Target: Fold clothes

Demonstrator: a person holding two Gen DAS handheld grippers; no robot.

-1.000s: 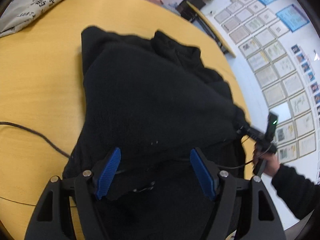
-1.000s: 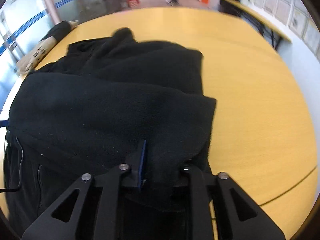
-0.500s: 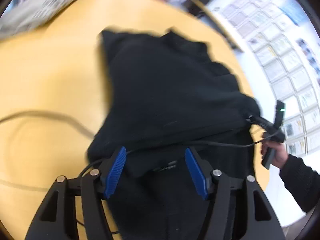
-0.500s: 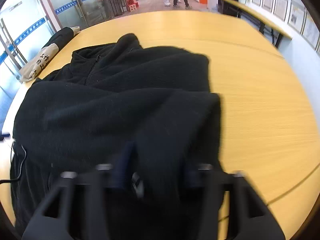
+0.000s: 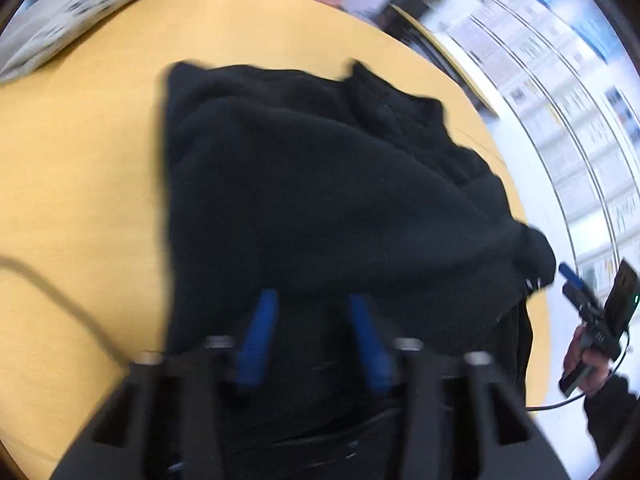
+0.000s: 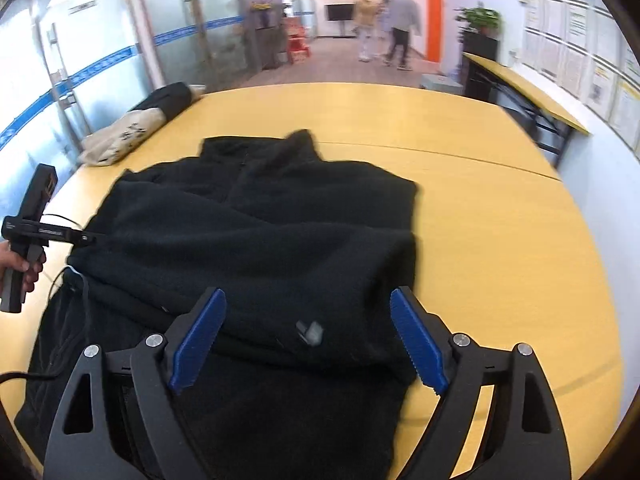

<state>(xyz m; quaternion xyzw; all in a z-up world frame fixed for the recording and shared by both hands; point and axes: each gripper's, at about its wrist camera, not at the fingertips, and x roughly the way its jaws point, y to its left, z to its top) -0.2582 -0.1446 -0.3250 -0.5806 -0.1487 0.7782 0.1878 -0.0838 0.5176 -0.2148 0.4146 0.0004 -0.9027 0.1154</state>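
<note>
Black fleece zip-front jacket (image 6: pixel 256 248) lies part-folded on the round yellow wooden surface (image 6: pixel 500 216), collar toward 12 o'clock, one thick fold drawn across the body from 9 to 3 o'clock. In the left wrist view the same jacket (image 5: pixel 320 208) fills the centre of the surface (image 5: pixel 80 168), collar at 1 o'clock.

Right tongs (image 6: pixel 308 344): jaws wide apart and just been opening; blue pads stand either side of the near fold, above the fleece, not pressing on it. Nothing held. In the left wrist view the right tongs (image 5: pixel 570 276) show at 3 o'clock, just past the jacket's edge, held in the person's right hand (image 5: pixel 584 356).

Left tongs (image 5: pixel 312 340): frame is motion-blurred. Jaws have just been closing, with black fleece bunched between the blue pads at the jacket's near hem; they read as clamped on the jacket. In the right wrist view the left tongs (image 6: pixel 86 237) show at 9 o'clock, tips at the jacket's left edge, held in the left hand (image 6: pixel 24 268).

Thin black cable (image 5: pixel 60 300) runs over the surface at 8 o'clock of the jacket. Folded beige-and-black printed garment (image 6: pixel 136 128) rests at the far-left rim, well apart from the jacket.
</note>
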